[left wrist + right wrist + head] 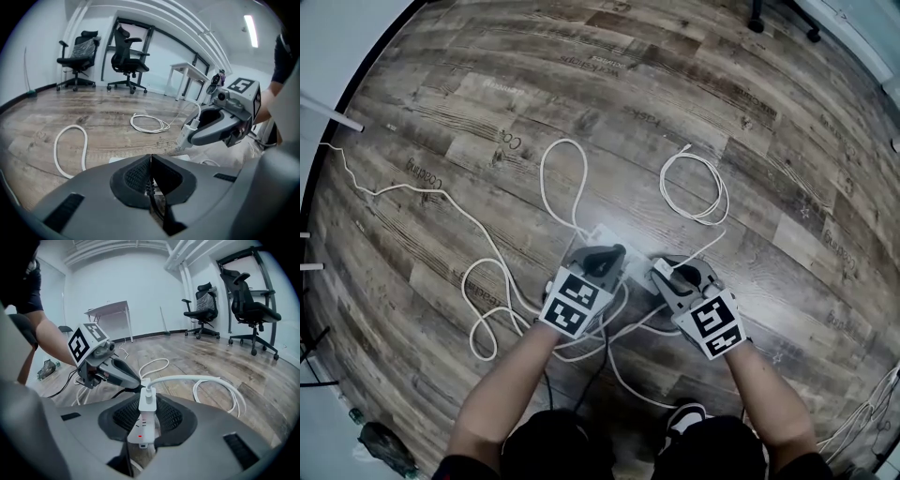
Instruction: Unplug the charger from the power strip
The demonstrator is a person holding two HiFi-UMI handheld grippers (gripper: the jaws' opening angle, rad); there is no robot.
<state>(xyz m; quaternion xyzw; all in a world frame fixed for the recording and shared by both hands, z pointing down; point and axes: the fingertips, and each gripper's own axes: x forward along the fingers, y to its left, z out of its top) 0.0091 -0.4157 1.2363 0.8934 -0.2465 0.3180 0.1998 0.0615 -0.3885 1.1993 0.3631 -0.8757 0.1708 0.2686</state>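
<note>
The white power strip [604,234] lies on the wood floor between my two grippers. My right gripper [662,273] [147,414] is shut on the white charger [147,401] [191,130], whose white cable [197,378] runs off to a coil [694,187]. A white piece with a red light [140,433] shows just under the charger. Whether the charger's pins are still in the strip is hidden. My left gripper [612,254] [151,165] is shut on a black cord [151,190] at the strip's near-left end. Each gripper shows in the other's view: the right gripper [193,135], the left gripper [135,380].
A thick white cord [565,171] loops across the floor behind the strip, and a thin white wire [403,187] trails left. Black cables [602,361] run back toward my feet. Office chairs [77,51] and a white desk [187,71] stand far off by the walls.
</note>
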